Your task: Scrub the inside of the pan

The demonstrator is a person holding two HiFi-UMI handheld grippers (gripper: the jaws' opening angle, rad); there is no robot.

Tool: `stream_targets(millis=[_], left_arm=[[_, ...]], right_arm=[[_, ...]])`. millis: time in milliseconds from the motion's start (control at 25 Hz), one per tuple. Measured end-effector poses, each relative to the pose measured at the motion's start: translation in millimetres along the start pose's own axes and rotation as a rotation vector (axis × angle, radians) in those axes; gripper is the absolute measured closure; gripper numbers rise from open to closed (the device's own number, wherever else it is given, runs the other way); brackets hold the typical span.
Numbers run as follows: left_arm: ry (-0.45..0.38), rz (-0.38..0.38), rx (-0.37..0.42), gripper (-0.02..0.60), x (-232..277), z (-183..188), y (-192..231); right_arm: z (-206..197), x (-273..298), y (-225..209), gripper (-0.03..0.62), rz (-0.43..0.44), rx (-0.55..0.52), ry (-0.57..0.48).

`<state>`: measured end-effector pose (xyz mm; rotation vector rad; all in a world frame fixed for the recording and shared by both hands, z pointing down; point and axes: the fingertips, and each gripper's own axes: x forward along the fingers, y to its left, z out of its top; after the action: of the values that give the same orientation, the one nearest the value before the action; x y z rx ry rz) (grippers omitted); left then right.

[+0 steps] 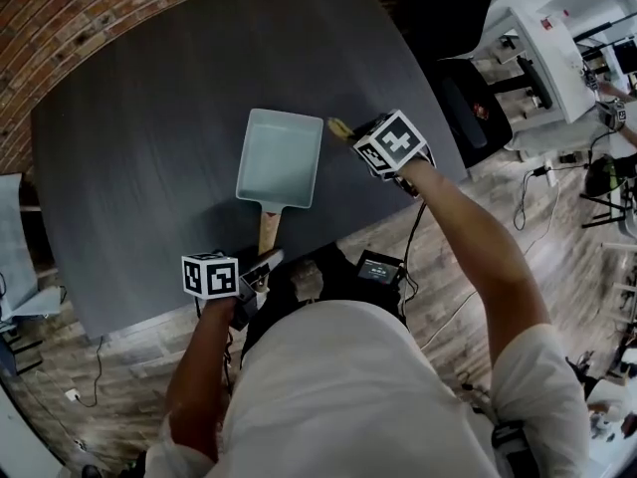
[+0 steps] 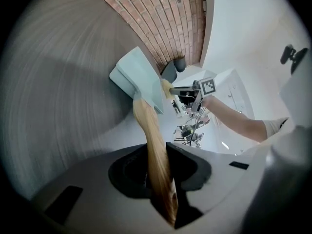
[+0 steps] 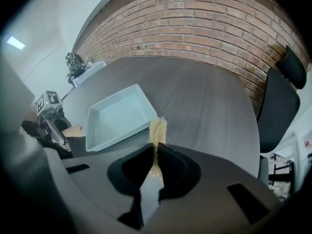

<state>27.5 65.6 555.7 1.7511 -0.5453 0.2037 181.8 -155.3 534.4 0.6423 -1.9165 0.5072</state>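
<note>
- The left gripper's (image 2: 158,165) fingers are closed narrowly on the pan's wooden handle (image 2: 152,140), which runs between them with its end at the gripper's body.
- The right gripper's (image 3: 156,161) fingers are pressed nearly together on a thin, tan, fibrous scrubber (image 3: 158,129). Its frayed tip sticks out past the fingertips.
- In the head view the scrubber (image 1: 339,127) is outside the pan (image 1: 279,157), just beside the far end of its right rim. Whether it touches the rim cannot be told.
- The pan is pale blue-green, rectangular and shallow. It sits flat on the table (image 1: 139,147), and its handle (image 1: 267,229) points towards the person.
- The left gripper (image 1: 261,270) is at the table's near edge, with its marker cube (image 1: 209,275) just to its left.
- The right gripper (image 1: 354,133) reaches in from the right, tilted steeply down, and its marker cube (image 1: 391,142) is behind it.
- The table is dark grey with a wood grain.
- A brick wall (image 3: 204,13) stands beyond the table, and a black chair (image 3: 278,106) is at its right side.
</note>
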Motion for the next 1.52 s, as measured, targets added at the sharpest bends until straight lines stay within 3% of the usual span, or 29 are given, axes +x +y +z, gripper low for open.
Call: stream_targets(millis=[280, 720, 1080, 1520], left_arm=[[0.093, -0.027, 0.054, 0.481, -15, -18, 0], [0.237, -0.076, 0.143, 0.480, -35, -32, 5], [0.297, -0.087, 0.198, 0.480, -41, -33, 9], [0.342, -0.090, 0.240, 0.477, -42, -33, 8]], right_arm=[[23, 6, -21, 0.556, 0.038, 0.173, -0.055], [7, 33, 4, 0.556, 0.229, 0.318, 0.011], [16, 40, 24, 0.557, 0.346, 0.366, 0.021], [44, 49, 31, 0.556, 0.389, 0.395, -0.006]])
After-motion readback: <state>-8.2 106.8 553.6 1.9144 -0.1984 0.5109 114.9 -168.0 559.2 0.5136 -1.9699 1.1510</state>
